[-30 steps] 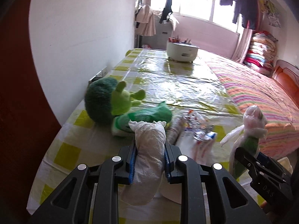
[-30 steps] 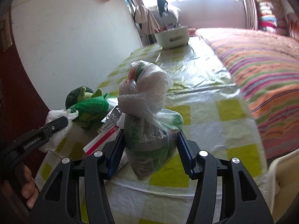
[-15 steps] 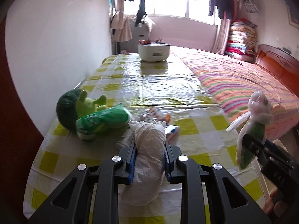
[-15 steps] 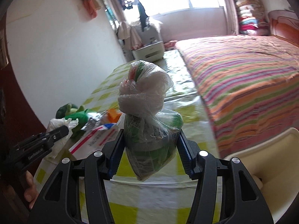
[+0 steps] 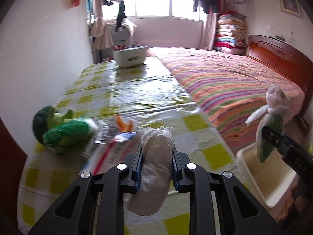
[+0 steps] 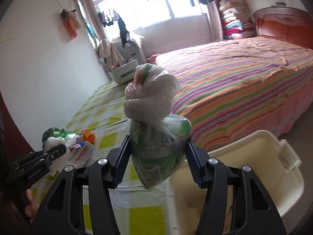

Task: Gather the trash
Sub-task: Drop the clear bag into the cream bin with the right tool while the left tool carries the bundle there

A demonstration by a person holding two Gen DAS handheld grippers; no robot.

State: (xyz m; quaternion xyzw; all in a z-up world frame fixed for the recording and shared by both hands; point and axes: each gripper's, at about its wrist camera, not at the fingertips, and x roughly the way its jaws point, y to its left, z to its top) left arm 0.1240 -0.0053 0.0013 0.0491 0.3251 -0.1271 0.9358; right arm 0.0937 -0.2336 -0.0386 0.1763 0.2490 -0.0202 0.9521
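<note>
The left gripper (image 5: 156, 156) is clamped on a crumpled white bag (image 5: 154, 168), held above the checked tablecloth (image 5: 213, 154). The right gripper (image 6: 157, 160) is clamped on a knotted clear bag (image 6: 156, 137) of green packaging, held at the near edge of a cream bin (image 6: 270, 168). Beyond lie a red-and-white box (image 5: 115, 152), a green plush toy (image 5: 62, 129) and a striped bed (image 5: 234, 82).
</note>
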